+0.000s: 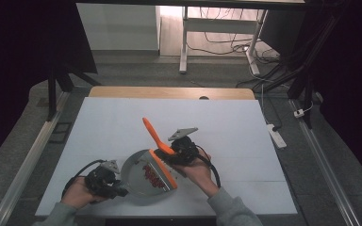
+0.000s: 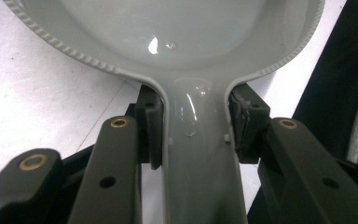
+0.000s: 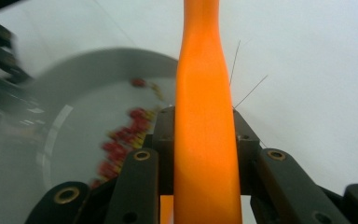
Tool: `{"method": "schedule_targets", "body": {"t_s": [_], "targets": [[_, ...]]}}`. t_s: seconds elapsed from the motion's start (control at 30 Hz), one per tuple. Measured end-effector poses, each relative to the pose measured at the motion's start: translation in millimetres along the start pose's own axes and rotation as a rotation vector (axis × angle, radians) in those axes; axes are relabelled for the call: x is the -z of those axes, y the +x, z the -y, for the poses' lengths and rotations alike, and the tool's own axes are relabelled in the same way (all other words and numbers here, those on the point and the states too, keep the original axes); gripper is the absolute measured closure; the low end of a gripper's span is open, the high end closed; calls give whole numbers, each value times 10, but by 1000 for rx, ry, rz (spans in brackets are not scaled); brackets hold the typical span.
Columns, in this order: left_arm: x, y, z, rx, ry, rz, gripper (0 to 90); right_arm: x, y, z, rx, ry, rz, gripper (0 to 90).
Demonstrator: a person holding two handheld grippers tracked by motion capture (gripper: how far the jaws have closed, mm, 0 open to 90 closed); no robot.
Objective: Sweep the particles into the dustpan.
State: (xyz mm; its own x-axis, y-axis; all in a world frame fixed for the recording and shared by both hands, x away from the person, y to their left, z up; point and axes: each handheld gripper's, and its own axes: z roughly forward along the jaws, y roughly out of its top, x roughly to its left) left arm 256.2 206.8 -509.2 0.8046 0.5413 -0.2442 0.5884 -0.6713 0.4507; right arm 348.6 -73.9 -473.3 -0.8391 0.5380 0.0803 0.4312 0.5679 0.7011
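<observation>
A grey dustpan lies on the white table with small red bits in its pan. My left gripper is shut on the dustpan's handle, a pad pressing each side. An orange brush stands tilted at the pan's right rim, its handle pointing up and away. My right gripper is shut on that handle. In the right gripper view the red bits lie blurred in the grey pan to the left.
The white table top spreads out beyond and to both sides of the pan. A wooden strip runs along its far edge. Desk legs and cables stand on the floor behind. A power strip lies off the right edge.
</observation>
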Motion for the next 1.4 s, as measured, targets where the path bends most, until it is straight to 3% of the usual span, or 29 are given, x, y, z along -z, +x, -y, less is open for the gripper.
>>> {"method": "schedule_targets", "body": {"t_s": [0.17, 0.3, 0.43, 0.53, 0.67, 0.73, 0.77, 0.83, 1.0, 1.1, 1.13, 1.17, 1.2, 1.23, 1.3, 1.4], "targets": [[20, 0, 12, -4, 9, -1, 612, -32, -95, 88, -21, 31, 46, 710], [31, -13, 17, 1, 10, -8, 613, -108, -100, 119, -17, 54, 52, 710], [25, -15, 14, 2, 11, -11, 613, -166, -56, 123, -17, 65, 31, 711], [25, -9, 14, -1, 14, -8, 613, -196, -2, 118, -43, 61, 6, 710], [17, -15, 19, 6, 11, -8, 613, -234, 111, 93, -34, 60, 7, 710], [11, -11, 21, 7, 14, -9, 613, -245, 159, 79, -36, 48, -7, 710], [9, -9, 22, 7, 14, -7, 613, -259, 206, 53, -51, 30, -44, 711], [7, -5, 22, 6, 16, -6, 613, -276, 237, 33, -56, 29, -69, 711], [-1, -9, 29, 9, 11, -6, 613, -346, 414, -115, -18, 9, -145, 710], [-9, 2, 35, 8, 12, 0, 613, -303, 421, -171, -5, -4, -134, 710], [-15, 1, 36, 11, 8, -1, 613, -251, 374, -180, -1, -13, -103, 710], [-20, 1, 34, 12, 8, -1, 613, -251, 374, -180, -1, -13, -103, 710], [-24, -1, 33, 13, 8, -1, 613, -193, 303, -162, -3, -12, -58, 710], [-25, -4, 32, 12, 8, -1, 613, -193, 303, -162, -3, -12, -58, 710], [-18, -10, 32, 11, 6, -3, 613, -133, 169, -64, -17, -5, -1, 710], [0, -26, 44, 14, 1, -6, 613, -109, 104, 27, -32, 0, 12, 710]]}}
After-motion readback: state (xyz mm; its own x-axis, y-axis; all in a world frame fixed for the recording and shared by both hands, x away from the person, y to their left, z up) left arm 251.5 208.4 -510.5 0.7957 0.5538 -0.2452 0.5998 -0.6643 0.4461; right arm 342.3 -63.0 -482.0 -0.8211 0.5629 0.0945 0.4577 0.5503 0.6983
